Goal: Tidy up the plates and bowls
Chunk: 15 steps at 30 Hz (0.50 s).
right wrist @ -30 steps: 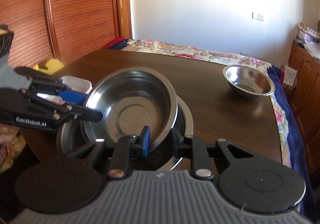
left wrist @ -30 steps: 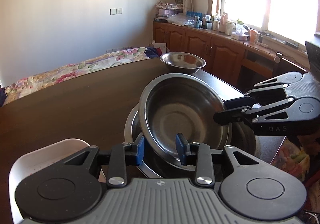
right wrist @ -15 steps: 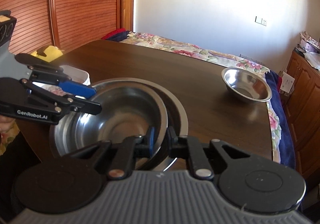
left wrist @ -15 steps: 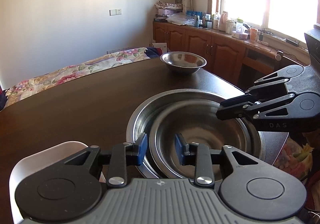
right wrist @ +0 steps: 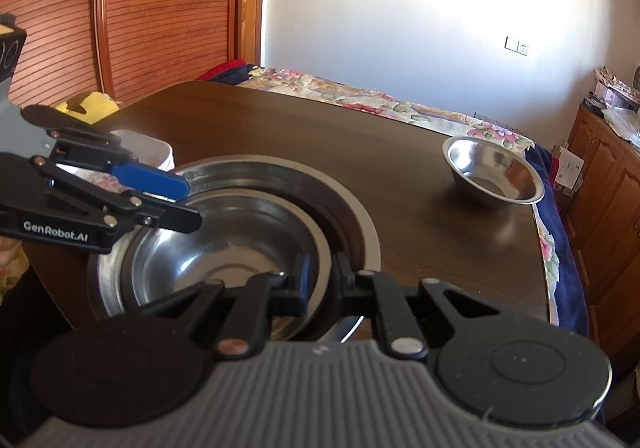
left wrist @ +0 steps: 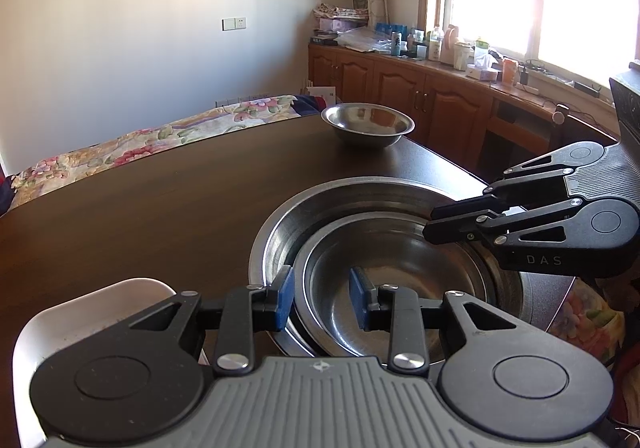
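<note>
A mid-size steel bowl (left wrist: 400, 268) (right wrist: 224, 248) lies flat, nested inside a wide steel basin (left wrist: 280, 224) (right wrist: 360, 224) at the near edge of the dark table. My left gripper (left wrist: 320, 298) (right wrist: 191, 203) is open. The bowl's near rim passes between its blue pads (left wrist: 284, 298), and they do not press on it. My right gripper (right wrist: 321, 278) (left wrist: 430, 224) is shut on the same bowl's rim at the opposite side. A smaller steel bowl (left wrist: 368, 123) (right wrist: 494, 171) stands alone at the table's far corner.
A white plastic container (left wrist: 80, 312) (right wrist: 156, 147) sits by the basin at the table's edge (left wrist: 120, 207). A floral bedcover lies beyond the table. Wooden cabinets with clutter run under the window. Bare tabletop stretches between the basin and the small bowl.
The mid-size bowl stood tilted on edge above the basin; now it lies flat inside it. The right jaws have narrowed onto its rim. Both grippers stayed in place.
</note>
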Tool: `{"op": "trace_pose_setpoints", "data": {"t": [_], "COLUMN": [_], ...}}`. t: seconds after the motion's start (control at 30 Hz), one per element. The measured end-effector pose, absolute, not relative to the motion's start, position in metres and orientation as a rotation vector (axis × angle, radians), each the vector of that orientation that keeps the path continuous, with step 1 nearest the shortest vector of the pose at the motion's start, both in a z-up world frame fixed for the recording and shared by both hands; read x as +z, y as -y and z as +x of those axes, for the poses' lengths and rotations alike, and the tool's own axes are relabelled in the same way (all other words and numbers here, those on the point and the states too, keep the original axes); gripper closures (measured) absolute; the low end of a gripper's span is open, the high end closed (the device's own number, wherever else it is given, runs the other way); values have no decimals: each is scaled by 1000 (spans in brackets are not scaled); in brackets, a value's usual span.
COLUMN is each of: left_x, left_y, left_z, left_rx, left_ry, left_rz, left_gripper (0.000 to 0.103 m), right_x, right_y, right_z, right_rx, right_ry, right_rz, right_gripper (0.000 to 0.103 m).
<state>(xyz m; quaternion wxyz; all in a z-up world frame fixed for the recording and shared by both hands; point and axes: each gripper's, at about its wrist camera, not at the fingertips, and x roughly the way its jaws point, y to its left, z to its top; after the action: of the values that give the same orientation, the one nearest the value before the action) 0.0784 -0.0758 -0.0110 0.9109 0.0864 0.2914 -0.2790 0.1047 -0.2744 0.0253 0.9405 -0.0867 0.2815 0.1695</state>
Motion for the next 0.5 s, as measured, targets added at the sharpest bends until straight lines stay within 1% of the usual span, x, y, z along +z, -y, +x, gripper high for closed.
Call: {"op": "trace_pose_setpoints", "data": {"t": [0.5], "left_x": [-5], "left_y": [75], "left_z": [75], "left_rx": [-570], "left_ry": [-585], "left_rz": [153], "left_gripper": [69], "right_x": [30], "right_y": [289], "right_z": [98], "right_rx": [335], "right_ry": [-491], "right_rz": [-52], "right_gripper": [89]}}
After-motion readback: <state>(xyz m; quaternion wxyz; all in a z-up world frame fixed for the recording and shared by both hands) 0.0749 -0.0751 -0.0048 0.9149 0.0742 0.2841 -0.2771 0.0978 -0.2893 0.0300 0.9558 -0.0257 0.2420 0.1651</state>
